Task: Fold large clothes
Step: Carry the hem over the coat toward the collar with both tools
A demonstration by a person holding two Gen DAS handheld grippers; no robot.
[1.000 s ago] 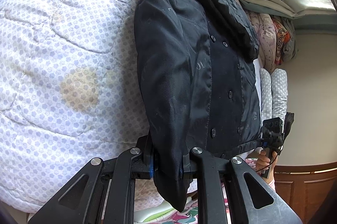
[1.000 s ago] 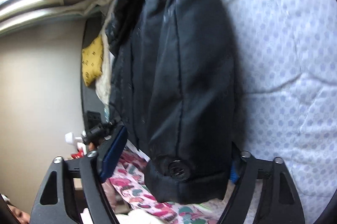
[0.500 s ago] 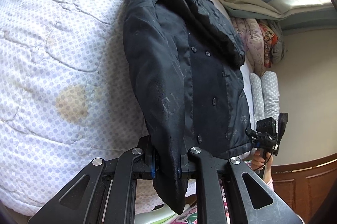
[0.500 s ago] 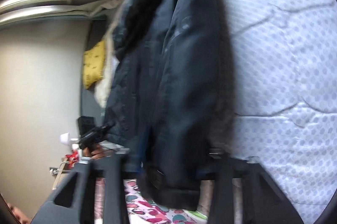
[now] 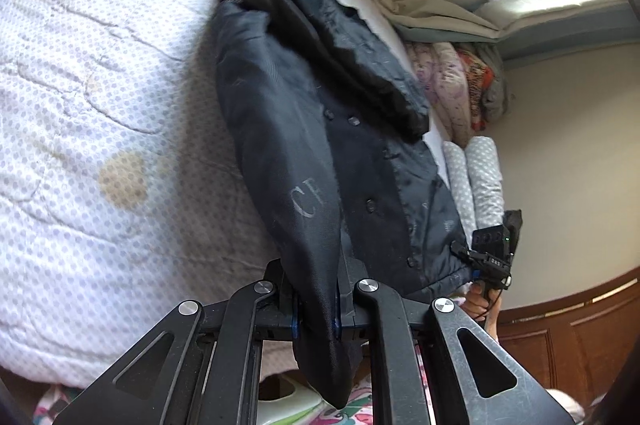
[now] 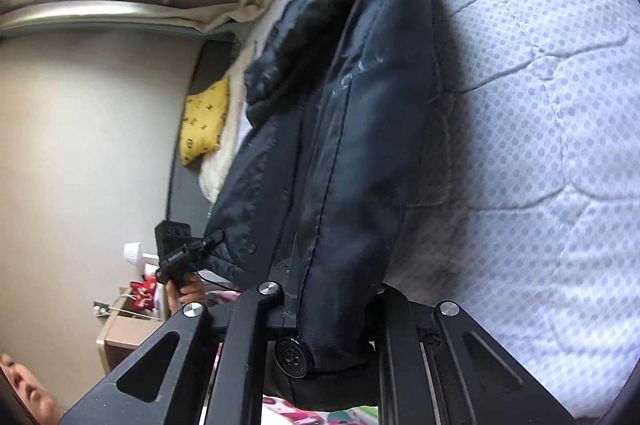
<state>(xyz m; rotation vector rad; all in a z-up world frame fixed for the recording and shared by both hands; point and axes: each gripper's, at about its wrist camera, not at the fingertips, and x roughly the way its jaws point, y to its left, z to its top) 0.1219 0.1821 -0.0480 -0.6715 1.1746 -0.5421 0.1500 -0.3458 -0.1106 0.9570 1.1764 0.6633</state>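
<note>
The left hand-held gripper (image 5: 316,309) is pinching a cuff of the black coat (image 5: 320,145); the right hand-held gripper (image 6: 332,321) is closing on the other. The coat is lying along the bed (image 5: 100,85), with bare quilt beside it.

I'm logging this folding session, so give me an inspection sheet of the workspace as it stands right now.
Surface: white dotted quilt with a tan stain.
Job's things: dark coat lying on the quilt, cuffs off its near edge.
Clutter: yellow cushion, rolled bedding.
Grippers: left gripper shut on one sleeve cuff; right gripper closing, the other cuff between its jaws.
Cables: a thin lead at each handheld unit.
Surroundings: beige wall, window, wooden panelling.
</note>
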